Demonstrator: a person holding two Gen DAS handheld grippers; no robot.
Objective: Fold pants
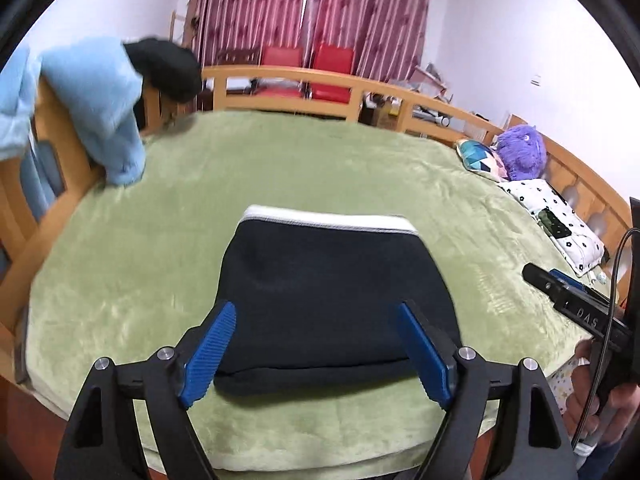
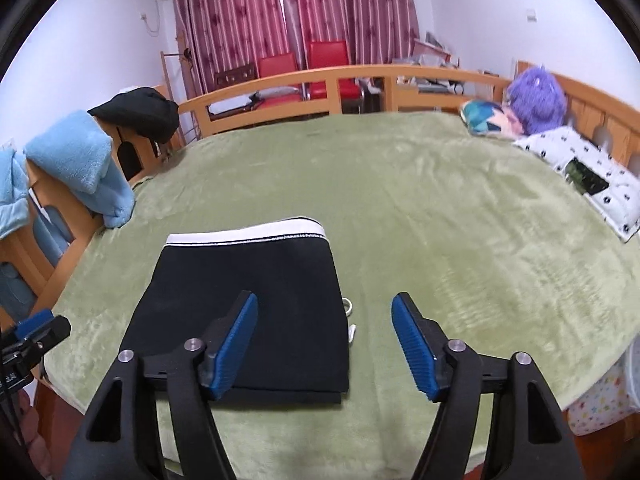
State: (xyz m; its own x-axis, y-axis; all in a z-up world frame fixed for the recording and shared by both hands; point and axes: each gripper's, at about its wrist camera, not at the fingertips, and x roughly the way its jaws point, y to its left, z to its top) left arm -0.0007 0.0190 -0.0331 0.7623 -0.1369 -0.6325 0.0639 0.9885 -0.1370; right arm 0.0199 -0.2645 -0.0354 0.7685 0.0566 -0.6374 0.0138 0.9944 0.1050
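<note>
The black pants (image 1: 320,296) lie folded into a compact rectangle on the green bed cover (image 1: 320,160), white waistband (image 1: 328,220) at the far edge. They also show in the right wrist view (image 2: 248,312), with a white drawstring end (image 2: 349,320) poking out at their right side. My left gripper (image 1: 316,312) is open and empty, hovering above the near edge of the pants. My right gripper (image 2: 325,304) is open and empty, above the pants' right edge. The right gripper also shows in the left wrist view (image 1: 576,304), and the left gripper in the right wrist view (image 2: 36,332).
A wooden bed rail (image 2: 320,80) runs around the bed. Light blue clothes (image 2: 80,164) and a black garment (image 2: 140,112) hang on the left rail. A purple plush (image 2: 536,96) and patterned pillows (image 2: 584,176) lie at the right. Red chairs (image 2: 304,68) stand behind.
</note>
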